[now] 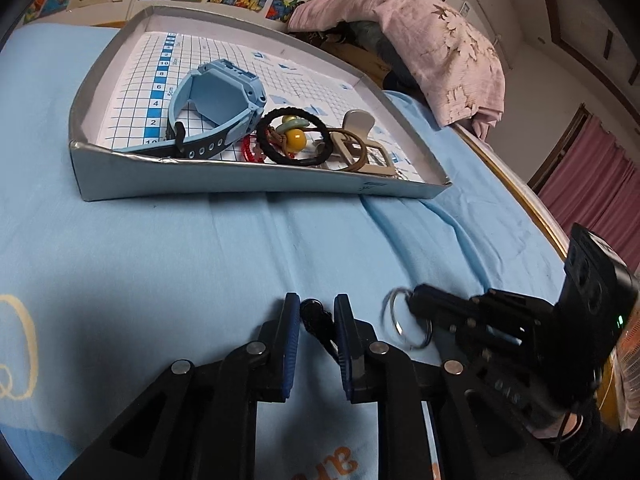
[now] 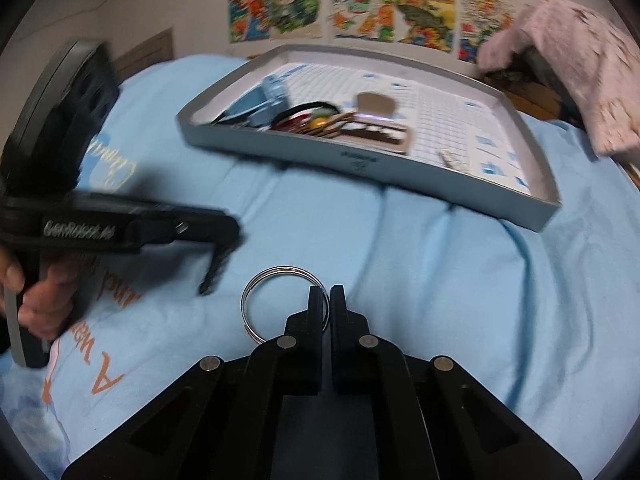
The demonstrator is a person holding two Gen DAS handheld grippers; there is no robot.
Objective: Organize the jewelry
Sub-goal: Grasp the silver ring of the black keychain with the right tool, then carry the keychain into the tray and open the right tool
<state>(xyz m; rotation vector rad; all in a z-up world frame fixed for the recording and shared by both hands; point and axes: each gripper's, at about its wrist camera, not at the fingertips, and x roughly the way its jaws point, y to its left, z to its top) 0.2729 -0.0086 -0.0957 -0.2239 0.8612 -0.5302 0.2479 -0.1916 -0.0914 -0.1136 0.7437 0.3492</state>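
Low in the left wrist view, the left claw (image 1: 316,312) points forward and downward over the light blue bedsheet (image 1: 200,248). Its blue-padded fingers (image 1: 290,340) stand close together with a small black cord-like item (image 1: 316,320) between them; the pads appear clenched on it, though the exact contact is hard to confirm. In the right wrist view the same tool appears at left of the frame, blurred, held by a hand (image 2: 28,300) at the lower left edge.

At lower centre of the right wrist view, the right claw (image 2: 325,308) also angles downward above the bedsheet. Its black fingers (image 2: 316,312) are clenched together, grasping the right-hand edge of a metal key ring (image 2: 256,292). The ring projects to the left of the fingertips, its loop open to view. In the left wrist view this ring shows blurred at lower right, at the tip of the right claw (image 1: 412,304).

Toward the upper middle of both views, a shallow grey tray (image 1: 256,184) with a grid-printed floor rests on the bed, well apart from both claws. Inside lie a blue watch (image 1: 216,100), a black hair tie (image 1: 296,136), a yellow bead (image 1: 297,138) and a metal buckle (image 1: 360,148), grouped near the tray's front wall.
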